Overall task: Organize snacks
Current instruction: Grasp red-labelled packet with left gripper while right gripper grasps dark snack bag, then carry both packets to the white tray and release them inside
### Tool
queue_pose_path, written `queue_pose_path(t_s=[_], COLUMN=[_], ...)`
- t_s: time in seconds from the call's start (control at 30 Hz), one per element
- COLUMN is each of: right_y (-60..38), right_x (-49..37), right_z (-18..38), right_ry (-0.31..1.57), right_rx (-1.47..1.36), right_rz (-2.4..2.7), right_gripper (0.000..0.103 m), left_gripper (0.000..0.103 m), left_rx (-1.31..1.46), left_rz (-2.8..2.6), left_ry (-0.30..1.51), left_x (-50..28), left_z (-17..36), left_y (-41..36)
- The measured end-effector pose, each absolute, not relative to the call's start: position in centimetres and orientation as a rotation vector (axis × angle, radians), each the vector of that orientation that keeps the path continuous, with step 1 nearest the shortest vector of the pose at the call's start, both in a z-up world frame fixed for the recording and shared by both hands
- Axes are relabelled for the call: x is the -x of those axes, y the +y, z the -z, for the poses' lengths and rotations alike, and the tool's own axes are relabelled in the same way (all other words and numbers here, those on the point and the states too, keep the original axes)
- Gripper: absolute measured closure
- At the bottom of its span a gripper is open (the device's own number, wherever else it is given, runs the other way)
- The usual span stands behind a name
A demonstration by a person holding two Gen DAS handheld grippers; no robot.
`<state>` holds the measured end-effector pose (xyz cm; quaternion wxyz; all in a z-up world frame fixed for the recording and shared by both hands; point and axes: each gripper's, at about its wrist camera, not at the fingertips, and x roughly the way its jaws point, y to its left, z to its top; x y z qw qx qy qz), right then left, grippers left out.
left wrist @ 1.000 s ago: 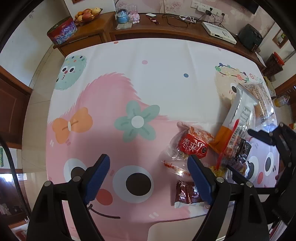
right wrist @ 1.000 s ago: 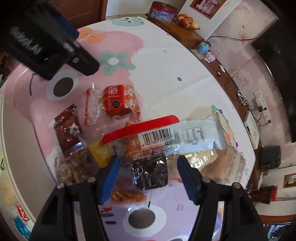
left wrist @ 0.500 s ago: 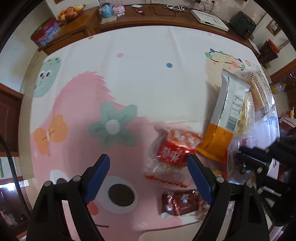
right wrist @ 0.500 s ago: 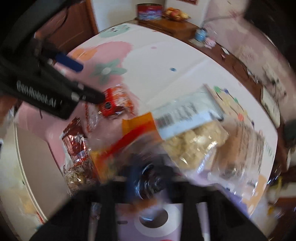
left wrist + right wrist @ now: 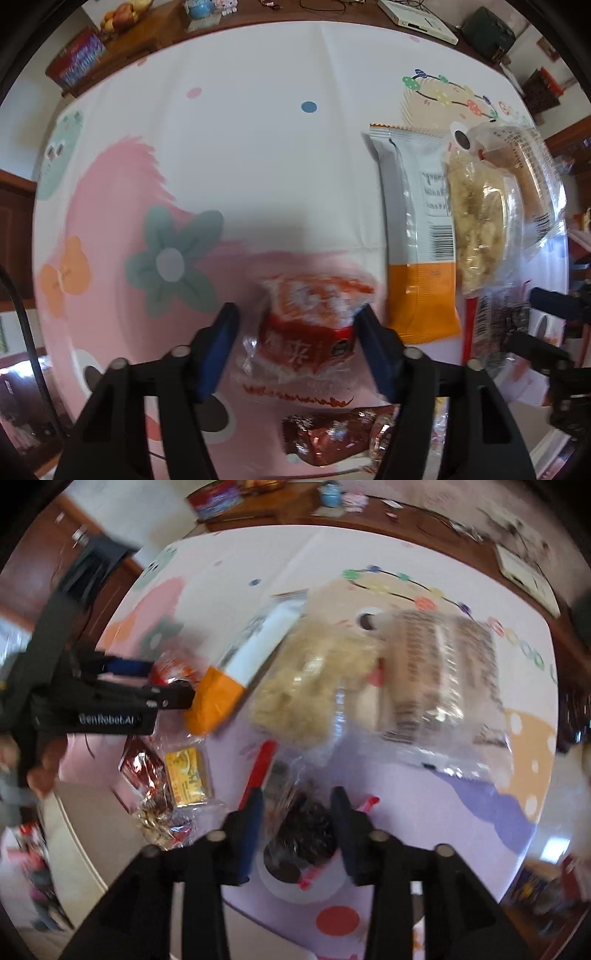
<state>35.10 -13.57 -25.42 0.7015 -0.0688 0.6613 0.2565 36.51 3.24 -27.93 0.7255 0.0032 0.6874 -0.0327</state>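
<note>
My left gripper (image 5: 295, 328) has its blue pads on both sides of a red snack packet (image 5: 310, 332) in clear wrap and is closed on it. A brown foil packet (image 5: 332, 437) lies below it. My right gripper (image 5: 297, 823) is shut on a clear bag of dark snacks (image 5: 304, 823) with a red edge. A white and orange packet (image 5: 417, 240) and a clear bag of pale puffed snacks (image 5: 314, 686) lie beside it. A yellow packet (image 5: 188, 777) lies by the table's near edge. The left gripper shows in the right wrist view (image 5: 129, 681).
The table wears a cartoon-print cloth (image 5: 240, 147). A wooden sideboard (image 5: 155, 29) behind it holds a red tin (image 5: 75, 64), fruit and small items. The table's near edge (image 5: 85, 849) lies at the left of the right wrist view.
My left gripper has moved forward and closed on the red packet. My right gripper has swung round and closed on the dark snack bag, and the large packets have shifted.
</note>
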Motion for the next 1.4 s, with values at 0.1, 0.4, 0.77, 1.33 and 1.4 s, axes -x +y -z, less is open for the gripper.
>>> queue_pose_path(t_s=[0.1, 0.4, 0.77, 1.33, 1.4], right_y=[-14.8, -14.6, -11.0, -17.8, -17.4], right_x=[-35.8, -34.3, -33.0, -27.1, -25.6], right_z=[25.7, 26.8, 26.9, 14.3, 12.1], right_ry=[1.525, 1.615, 1.594, 1.317, 1.264], right_rx=[0.058, 0.096, 0.212, -0.166, -0.194], right_rz=[-0.541, -0.322, -0.220, -0.219, -0.217], right_gripper=[0.051, 0.041, 0.060, 0.062, 0.062], left_gripper=[0.054, 0.055, 0.057, 0.057, 0.057], left_rx=[-0.018, -0.009, -0.038, -0.106, -0.106], left_rz=[0.080, 0.070, 0.061, 0.065, 0.083], left_ry=[1.508, 1.496, 1.464, 1.150, 1.110], left_x=[-36.6, -36.2, -35.7, -27.8, -25.8], left_z=[27.8, 27.7, 27.7, 12.5, 10.1], left_y=[3.0, 2.9, 2.5, 4.0, 3.8])
